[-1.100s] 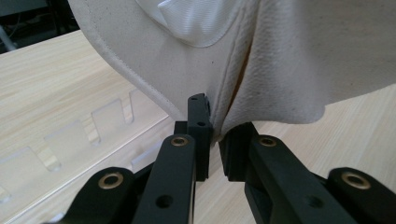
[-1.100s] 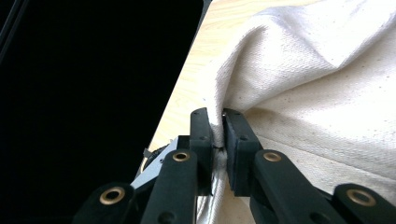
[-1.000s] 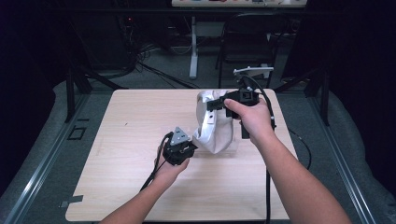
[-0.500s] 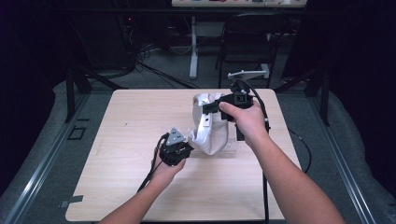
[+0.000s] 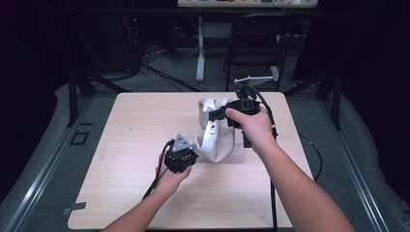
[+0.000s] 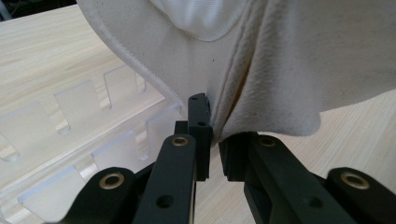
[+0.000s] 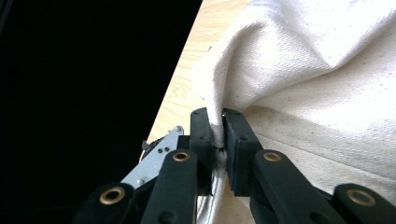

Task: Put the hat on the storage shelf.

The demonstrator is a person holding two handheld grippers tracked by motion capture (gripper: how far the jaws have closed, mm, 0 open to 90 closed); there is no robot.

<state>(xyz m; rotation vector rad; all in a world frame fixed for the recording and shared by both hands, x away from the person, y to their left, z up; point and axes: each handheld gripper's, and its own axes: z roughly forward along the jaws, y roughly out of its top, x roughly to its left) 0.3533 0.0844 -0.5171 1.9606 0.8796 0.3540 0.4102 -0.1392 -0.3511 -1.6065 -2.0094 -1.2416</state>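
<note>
Right now an off-white canvas cloth bag (image 5: 216, 137) hangs between the two tongs, lifted partly off the light wooden table (image 5: 125, 145), with its lower folds resting on the boards just beside the left tongs (image 5: 193, 151). Those left tongs are pressed together on a fold at the bag's lower edge; in the left gripper view the black pads (image 6: 200, 130) pinch a seamed crease of the cloth (image 6: 261, 70), which drapes up and over them. The right tongs (image 5: 212, 116) are likewise pressed together on the bag, pinching its upper edge; in the right gripper view the cloth (image 7: 327, 79) bunches between the pads (image 7: 201, 135) and spreads away to the right of them.

Just beyond the left tongs, under the hanging cloth, lies a clear plastic rack with slotted walls (image 6: 74, 121), flat on the table. The person's left hand (image 5: 171, 174) holds its tongs low and near the table; the right hand (image 5: 254, 128) holds its tongs higher and farther off. Black cables (image 5: 270, 203) trail back from both tongs. Beyond the far edge of the table stand a dark folding chair (image 5: 256, 43) and a white stand post (image 5: 199, 48) on a grey floor (image 5: 48, 159).
</note>
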